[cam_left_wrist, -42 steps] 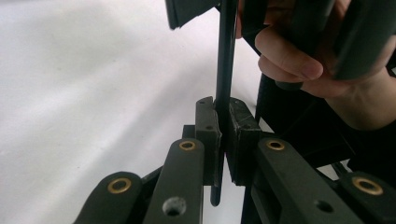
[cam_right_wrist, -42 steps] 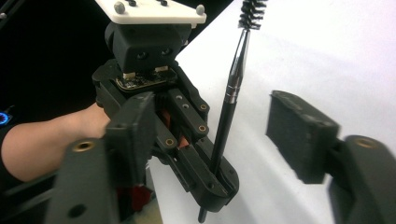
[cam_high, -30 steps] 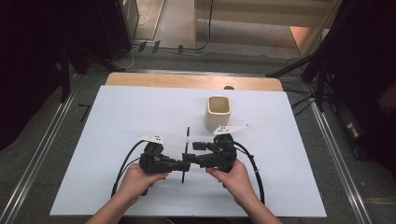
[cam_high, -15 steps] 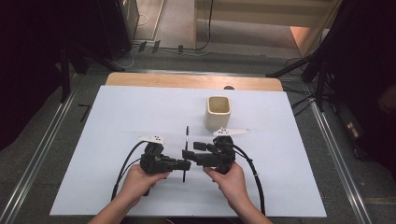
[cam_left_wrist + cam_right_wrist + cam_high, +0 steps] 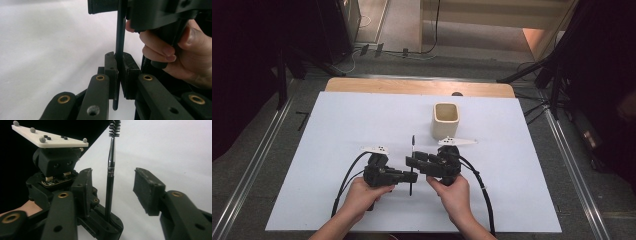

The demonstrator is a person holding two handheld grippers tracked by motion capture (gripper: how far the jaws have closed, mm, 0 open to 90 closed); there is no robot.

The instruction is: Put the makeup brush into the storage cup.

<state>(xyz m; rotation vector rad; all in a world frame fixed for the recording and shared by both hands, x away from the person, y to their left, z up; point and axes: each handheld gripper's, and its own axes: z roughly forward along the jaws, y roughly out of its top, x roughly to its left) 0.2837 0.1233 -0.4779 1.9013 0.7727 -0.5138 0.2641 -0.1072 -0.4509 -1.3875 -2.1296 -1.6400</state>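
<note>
Mascara wand [image 5: 110, 177]: thin black stem with bristle tip, over the white table [image 5: 337, 130], between both tools | left tool [image 5: 117, 75]: jaws clamped on the wand's stem | right tool [image 5: 113, 192]: jaws apart, 1 either side of the stem, not touching | beige square cup [image 5: 445, 120]: upright, just beyond the tools

My high view sits above the near edge of the bench [image 5: 337, 115], facing forward and down, far enough to take in the whole top. My left gripper view rides low and very close, looking along its jaws at the brush [image 5: 120, 37] with the other hand at 3 o'clock. My right gripper view is equally close. All three views share that brush [image 5: 110, 180] at centre [image 5: 412, 165].
</note>
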